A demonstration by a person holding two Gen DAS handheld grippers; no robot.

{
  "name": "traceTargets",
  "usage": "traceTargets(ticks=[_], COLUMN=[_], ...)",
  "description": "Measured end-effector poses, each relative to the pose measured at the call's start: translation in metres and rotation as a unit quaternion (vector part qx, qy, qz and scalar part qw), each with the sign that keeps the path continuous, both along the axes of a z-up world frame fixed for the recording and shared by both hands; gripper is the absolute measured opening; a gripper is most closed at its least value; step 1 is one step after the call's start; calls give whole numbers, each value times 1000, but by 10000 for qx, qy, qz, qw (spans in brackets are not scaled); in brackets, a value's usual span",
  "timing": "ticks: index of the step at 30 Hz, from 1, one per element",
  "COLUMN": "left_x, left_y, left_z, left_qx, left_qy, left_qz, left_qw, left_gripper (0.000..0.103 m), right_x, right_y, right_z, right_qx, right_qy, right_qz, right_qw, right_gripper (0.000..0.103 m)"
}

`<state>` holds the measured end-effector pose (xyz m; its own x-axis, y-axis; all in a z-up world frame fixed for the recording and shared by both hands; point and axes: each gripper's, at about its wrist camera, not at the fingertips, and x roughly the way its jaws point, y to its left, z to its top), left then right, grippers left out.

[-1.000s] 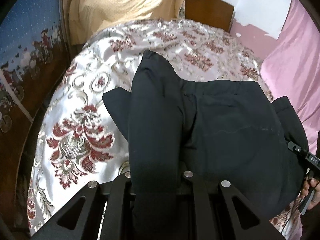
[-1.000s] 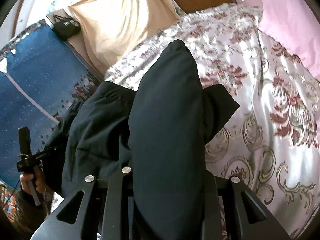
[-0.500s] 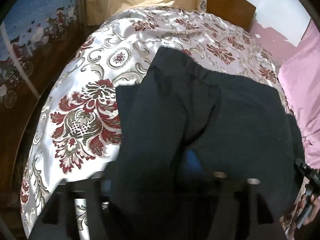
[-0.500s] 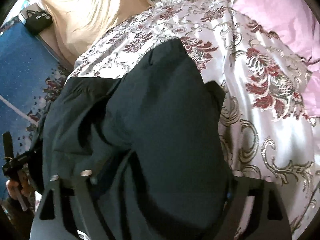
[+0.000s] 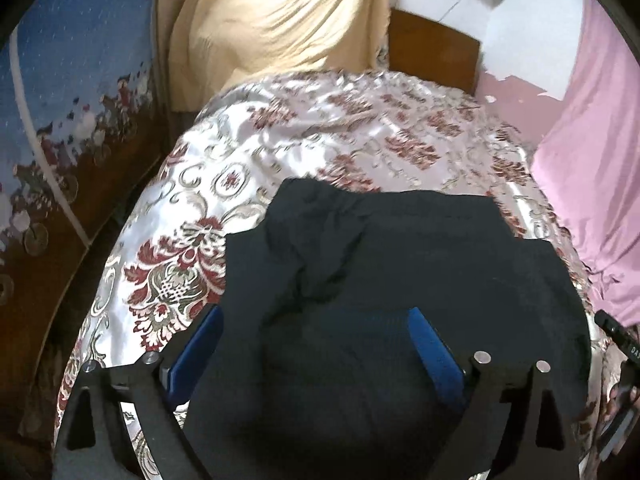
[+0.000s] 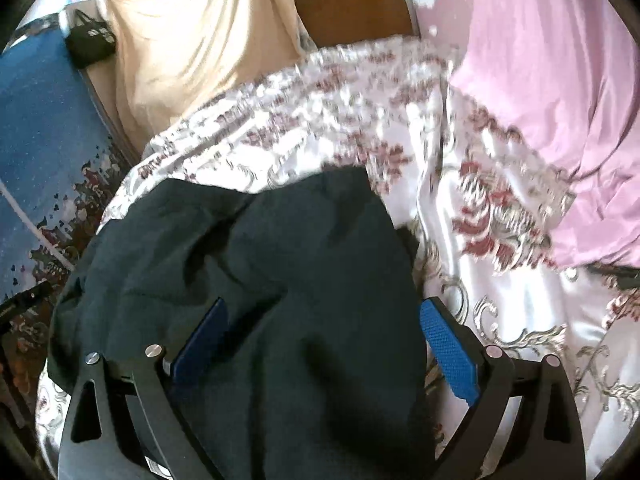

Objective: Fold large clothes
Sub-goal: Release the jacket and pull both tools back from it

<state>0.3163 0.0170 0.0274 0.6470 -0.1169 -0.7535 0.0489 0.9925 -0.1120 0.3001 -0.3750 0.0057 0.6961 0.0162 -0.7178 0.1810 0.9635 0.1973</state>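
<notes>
While lying folded on the bed: dark garment (image 5: 400,280), both tongs spread over its near edge, nothing pinched.

Left wrist view
- Left tongs (image 5: 316,344): spread wide, blue pads (image 5: 434,354) well apart at 5 and 7 o'clock, cloth lying loose between them, not gripped.
- Garment position: centre to 6 o'clock, spread on the floral bedspread (image 5: 180,264); far edge with gathered band toward 12 o'clock, an under layer peeking out at 9 o'clock.
- Surroundings: yellow cloth (image 5: 280,16) at 12 o'clock, pink sheet (image 5: 592,152) at 2 o'clock, wooden headboard (image 5: 434,56) at 1 o'clock, part of the other handheld rig at 4 o'clock.

Right wrist view
- Right tongs (image 6: 320,340): spread likewise, one blue pad (image 6: 450,356) bare at 4 o'clock, the other half buried in cloth at 7 o'clock; no pinch.
- Garment (image 6: 260,280) position: centre to 7 o'clock, rumpled, a thick fold running from 12 toward 6 o'clock; bedspread (image 6: 500,320) bare at 3 o'clock.
- Surroundings: pink sheet (image 6: 560,100) at 2 o'clock, yellow cloth (image 6: 192,32) at 11 o'clock.

Handling, as a judgement
- Feel: soft, limp, fairly thick woven cloth; likely moderate weight, prone to sag and slide on the glossy bedspread.
- Where to take hold: at the doubled near edge or corners, all layers together, one tongs at each side, so layers stay aligned.
- Risk: catching only the top layer, or dragging the bedspread along.
</notes>
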Motion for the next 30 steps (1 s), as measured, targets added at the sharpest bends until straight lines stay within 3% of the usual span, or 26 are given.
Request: traceTargets(ticks=[3,10,15,20,30], left_x=[-11,-45,-73,-106,-164], left_y=[-10,-28,-28,-27,-28], left_z=[9,25,31,38,39], left_qx=[31,-203,-416,-301,47], left_qy=[-148,-609,-1043,-1575,-1929], left_qz=[-123,-500,-374,-245,-287], left_qw=[9998,9967,9930,9868,9808], left_gripper=[95,96,96,99,101], right_x=[-13,-44,-68,-100,-150], right_y=[12,35,44,59,101], right_z=[15,37,44,54,70], right_qx=[-182,-386,-443,-602,-912], right_qy=[-320,-752,-959,-1243,-1644], right_qz=[135,208,90,56,187], right_qw=[9992,9962,9944,9904,9820], right_gripper=[101,101,101,101,101])
